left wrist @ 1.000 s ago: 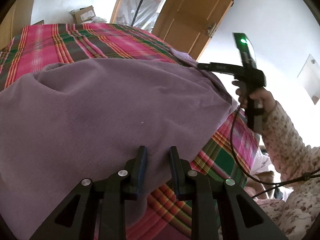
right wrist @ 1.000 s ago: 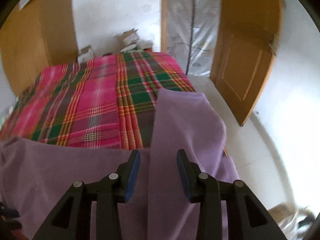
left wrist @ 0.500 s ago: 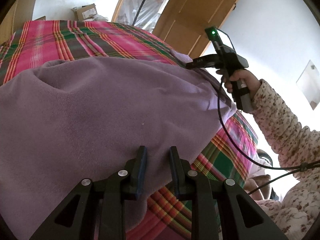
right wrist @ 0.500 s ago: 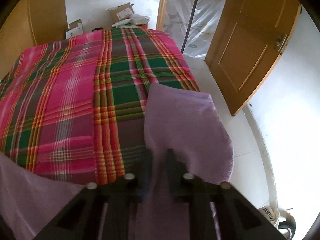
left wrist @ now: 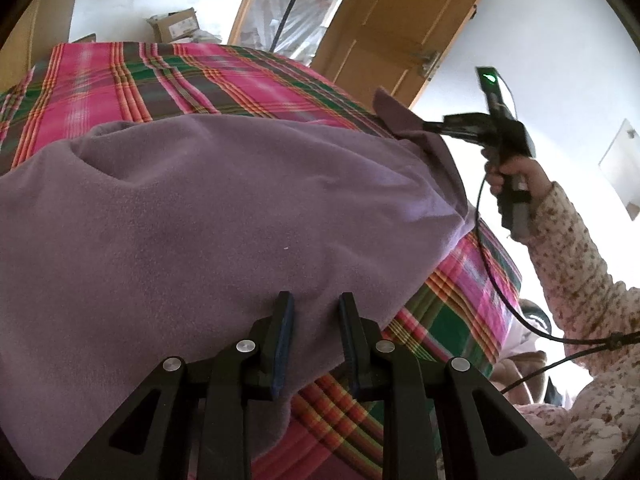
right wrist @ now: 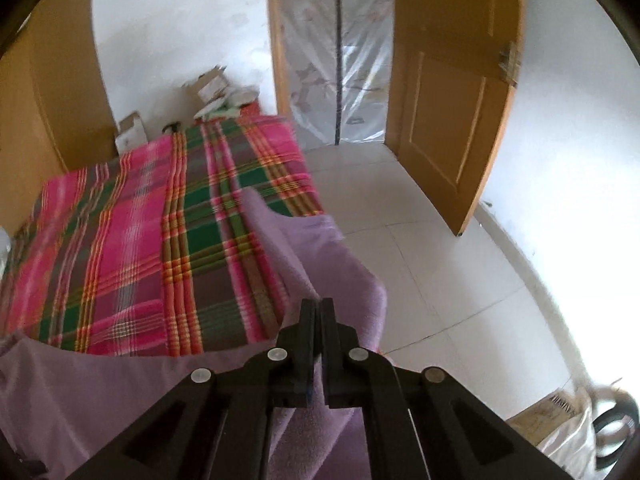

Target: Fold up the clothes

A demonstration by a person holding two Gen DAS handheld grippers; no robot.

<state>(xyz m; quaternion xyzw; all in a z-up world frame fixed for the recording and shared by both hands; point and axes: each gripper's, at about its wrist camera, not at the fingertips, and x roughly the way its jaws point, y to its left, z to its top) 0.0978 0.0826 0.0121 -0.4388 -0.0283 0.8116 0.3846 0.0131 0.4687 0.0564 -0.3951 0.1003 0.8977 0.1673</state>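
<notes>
The right claw [right wrist: 316, 312] has gone from spread wide a second ago, with the purple garment [left wrist: 224, 216] lying between its fingers, to pressed together on a raised ridge of that cloth, so it now pinches the garment at the corner near the bed's [left wrist: 168, 80] right edge. In the left wrist view that same right claw [left wrist: 434, 127] shows as a black tool in the person's hand [left wrist: 516, 168], its tip buried in a peak of purple fabric that stands up off the plaid bedspread. Half a second ago the tool was held higher and closer to the door [left wrist: 400, 20]; now it sits lower and farther to the right, and the pinched corner is pulled up into a clearer point. The left claw [left wrist: 314, 320] looks the same across all three moments: its fingers are a little apart, with the near hem of the garment lying between and beneath them, and whether they actually bear on the cloth cannot be told from here. The garment itself lies spread over the near part of the bed, with one flap draped over the right edge toward the floor [right wrist: 440, 280]. With the corner gripped, I judge the right side is ready to be carried over for a fold, though which way it should go is not settled by these views.
</notes>
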